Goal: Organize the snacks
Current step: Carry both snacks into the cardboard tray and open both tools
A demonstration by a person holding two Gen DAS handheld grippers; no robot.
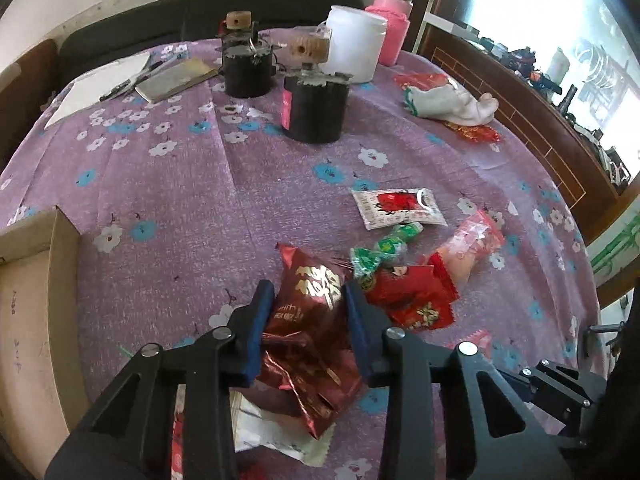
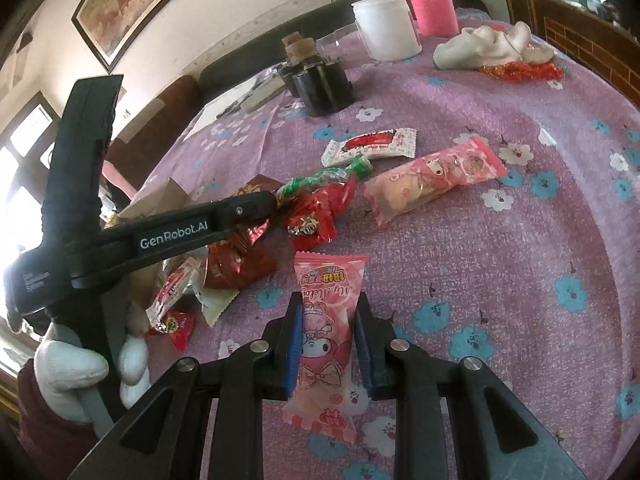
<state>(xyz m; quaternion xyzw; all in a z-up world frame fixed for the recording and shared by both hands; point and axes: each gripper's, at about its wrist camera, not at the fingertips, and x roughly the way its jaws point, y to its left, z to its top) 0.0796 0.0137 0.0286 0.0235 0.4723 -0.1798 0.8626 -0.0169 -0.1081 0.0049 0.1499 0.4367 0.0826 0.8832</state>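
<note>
The left gripper is clamped on a crinkled dark-red foil packet near the cardboard box. The right gripper pinches a glossy pink pillow-shaped packet over the floral purple surface.

We see daylight flooding in from the window at upper right of the left wrist view, blown out to near white. The purple tablecloth is evenly lit, shadows soft. Both views bow strongly at the edges, with dark vignetted corners. In the right wrist view, glare washes out the left edge behind the gloved hand. Focus stays reasonably sharp throughout.
</note>
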